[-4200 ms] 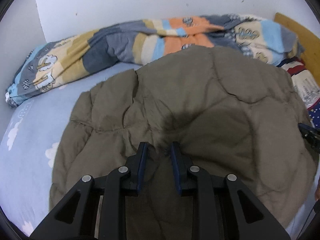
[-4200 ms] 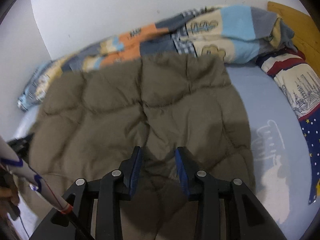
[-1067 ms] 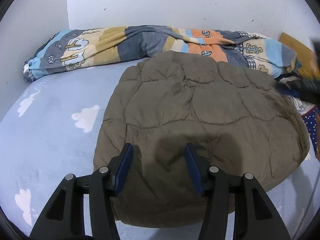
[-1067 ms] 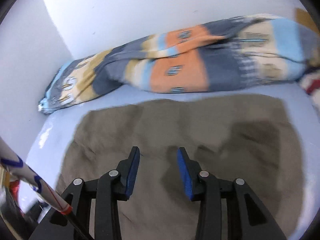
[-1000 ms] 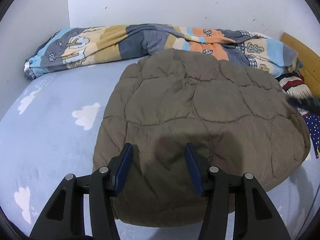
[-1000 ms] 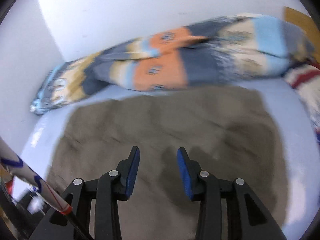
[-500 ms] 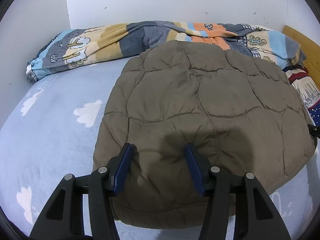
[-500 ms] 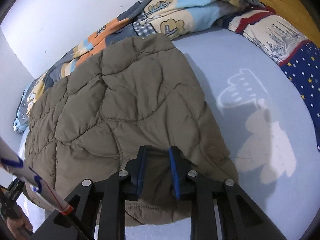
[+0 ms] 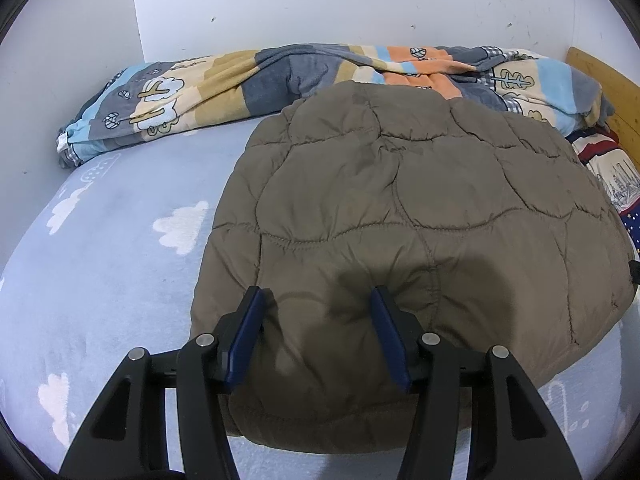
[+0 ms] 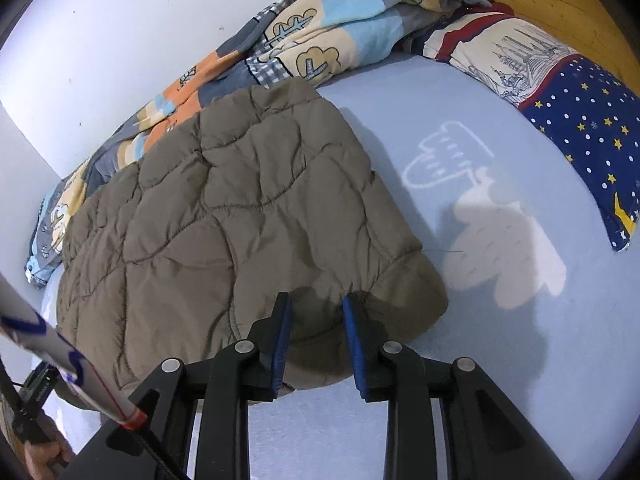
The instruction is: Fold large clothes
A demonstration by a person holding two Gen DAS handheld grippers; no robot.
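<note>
Quilted olive-brown jacket (image 9: 400, 208), folded flat on the blue cloud-print sheet (image 9: 100, 248). Left gripper (image 9: 316, 320) — fingers spread, near hem between and beyond them, unpinched. Right gripper (image 10: 316, 312) — jaws just reopened, straddling the hem's right corner, probably to set the fold; striped blanket (image 9: 240, 80) beyond

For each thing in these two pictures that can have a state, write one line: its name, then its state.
Jacket: folded, flat on the bed.
Blanket: bunched along the wall.
Pillow: lying at the headboard.
Left gripper: jaws apart over the jacket's near edge.
Right gripper: just opening, jacket's corner between the jaws.
</note>
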